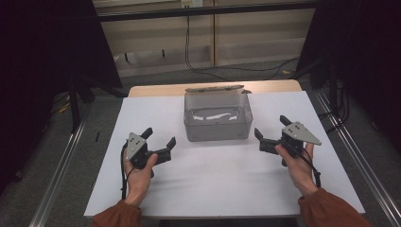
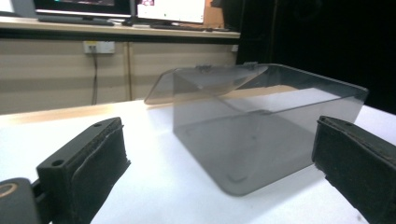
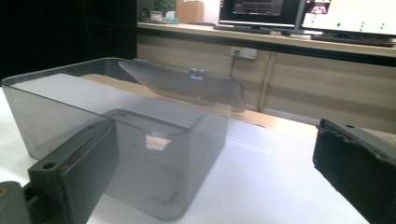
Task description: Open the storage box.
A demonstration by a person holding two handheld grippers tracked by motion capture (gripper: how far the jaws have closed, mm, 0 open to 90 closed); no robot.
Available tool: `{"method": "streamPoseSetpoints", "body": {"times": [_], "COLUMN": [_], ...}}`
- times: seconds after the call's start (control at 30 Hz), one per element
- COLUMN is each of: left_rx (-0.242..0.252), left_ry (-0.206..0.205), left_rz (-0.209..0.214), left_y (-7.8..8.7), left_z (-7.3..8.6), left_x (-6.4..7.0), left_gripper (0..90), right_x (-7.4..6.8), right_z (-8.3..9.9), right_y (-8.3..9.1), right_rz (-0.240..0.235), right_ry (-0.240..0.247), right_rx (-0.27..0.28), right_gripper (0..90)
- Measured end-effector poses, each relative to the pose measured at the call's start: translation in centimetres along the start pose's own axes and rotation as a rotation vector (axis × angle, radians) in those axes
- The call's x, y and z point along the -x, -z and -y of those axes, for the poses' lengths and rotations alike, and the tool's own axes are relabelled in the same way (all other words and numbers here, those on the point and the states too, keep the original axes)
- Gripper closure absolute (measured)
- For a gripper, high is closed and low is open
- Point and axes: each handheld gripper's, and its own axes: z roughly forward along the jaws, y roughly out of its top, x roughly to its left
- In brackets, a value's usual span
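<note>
Clear box (image 1: 217, 118) stands near the surface's (image 1: 142, 113) far edge, lid (image 1: 215, 88) hinged back; judged light, stiff, slippery, thin-walled; best gripped on a side wall rim; left gripper (image 1: 159, 141) and right gripper (image 1: 270, 132) both wide open, empty, flanking it.

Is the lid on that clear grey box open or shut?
Open. The lid is swung back on its hinges behind the clear grey box, leaving the top uncovered; the box looks empty inside.

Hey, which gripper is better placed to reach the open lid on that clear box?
Roughly even, slightly the right gripper: it sits a bit closer to the clear box than the left gripper. Both are open, and the lid hangs off the far rim.
</note>
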Motion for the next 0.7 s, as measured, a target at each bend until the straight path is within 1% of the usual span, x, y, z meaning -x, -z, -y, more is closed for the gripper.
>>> {"method": "streamPoseSetpoints", "body": {"times": [0.07, 0.1, 0.13, 0.17, 0.2, 0.23, 0.27, 0.3, 0.33, 0.37, 0.4, 0.43, 0.47, 0.57, 0.63, 0.67, 0.7], "left_rx": [-0.005, -0.013, -0.021, -0.014, -0.014, -0.013, -0.009, -0.009, -0.012, -0.012, -0.021, -0.022, -0.022, -0.027, -0.025, -0.025, -0.030], "left_ry": [0.011, 0.011, 0.003, 0.002, -0.012, -0.008, 0.001, 0.000, -0.002, 0.001, 0.000, 0.009, 0.008, -0.013, 0.008, 0.009, 0.022], "left_rz": [0.002, 0.006, 0.009, 0.003, -0.001, -0.003, -0.008, -0.012, -0.016, -0.016, -0.016, -0.018, -0.019, -0.013, -0.025, -0.035, -0.041], "left_y": [0.3, 0.4, 0.6, 0.7, 1.0, 1.2, 1.3, 1.5, 1.7, 1.9, 2.1, 2.4, 2.6, 3.3, 3.6, 3.7, 3.9], "left_z": [0.1, 0.2, 0.1, 0.2, 0.2, 0.2, 0.2, 0.3, 0.3, 0.4, 0.5, 0.5, 0.6, 0.8, 0.9, 1.0, 1.1], "left_x": [0.0, 0.0, 0.0, 0.1, 0.1, 0.1, 0.1, 0.1, 0.2, 0.2, 0.3, 0.4, 0.6, 0.9, 0.8, 0.6, 0.5], "left_gripper": [2.9, 2.9, 2.9, 2.9, 2.9, 2.9, 2.9, 3.0, 3.0, 3.0, 2.9, 3.0, 3.0, 3.0, 2.9, 3.0, 2.9], "right_x": [0.1, 0.2, 0.2, 0.1, 0.0, 0.0, 0.0, -0.1, -0.1, -0.1, -0.1, 0.0, 0.0, 0.1, 0.2, 0.2, 0.2], "right_z": [0.3, 0.4, 0.5, 0.6, 0.6, 0.6, 0.6, 0.6, 0.7, 0.7, 1.1, 1.3, 1.3, 1.7, 1.9, 1.9, 2.0], "right_y": [0.6, 0.8, 1.2, 1.6, 1.9, 2.6, 2.6, 2.9, 3.5, 3.5, 4.0, 4.2, 4.2, 4.9, 5.4, 5.7, 5.9], "right_rz": [0.006, 0.008, 0.019, 0.021, 0.021, 0.020, 0.020, 0.021, 0.025, 0.025, 0.033, 0.037, 0.037, 0.052, 0.061, 0.078, 0.087], "right_ry": [-0.008, -0.005, -0.002, -0.002, -0.005, -0.001, -0.001, -0.002, -0.004, -0.004, 0.006, 0.006, 0.006, -0.001, 0.004, 0.004, 0.009], "right_rx": [-0.003, -0.003, -0.003, 0.012, 0.013, 0.018, 0.018, 0.023, 0.020, 0.020, 0.010, 0.006, 0.006, -0.005, -0.007, -0.006, 0.001], "right_gripper": [0.1, 0.3, 0.5, 0.6, 0.6, 0.5, 0.5, 0.5, 0.5, 0.5, 0.5, 0.5, 0.5, 0.5, 0.1, 0.0, 0.0]}}
